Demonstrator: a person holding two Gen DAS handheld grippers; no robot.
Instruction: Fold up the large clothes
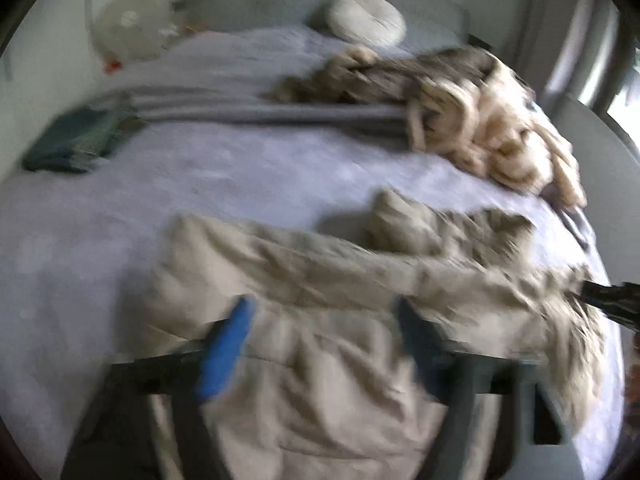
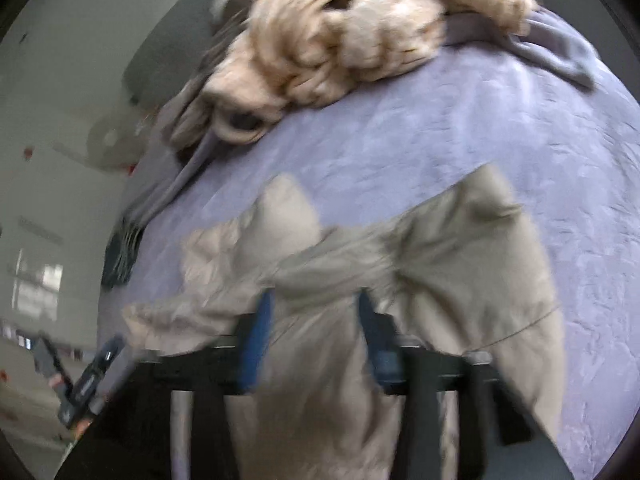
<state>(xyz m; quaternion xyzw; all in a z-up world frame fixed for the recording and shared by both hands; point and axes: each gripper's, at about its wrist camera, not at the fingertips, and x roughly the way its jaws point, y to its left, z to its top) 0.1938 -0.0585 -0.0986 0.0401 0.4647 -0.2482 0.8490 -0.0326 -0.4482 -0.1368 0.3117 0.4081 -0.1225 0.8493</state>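
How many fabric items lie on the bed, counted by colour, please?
Beige garment: 1
Cream chunky knit blanket: 1
Dark green folded cloth: 1
White round cushion: 1
Total: 4

Bare bed (image 1: 120, 216) left of the beige garment (image 1: 304, 280), cream knitted throw (image 1: 480, 120) heaped beyond it, folded green cloth (image 1: 76, 140) far left

A home bedroom: bed (image 1: 200, 184) with headboard (image 1: 280, 0) and pillow (image 1: 366, 18).
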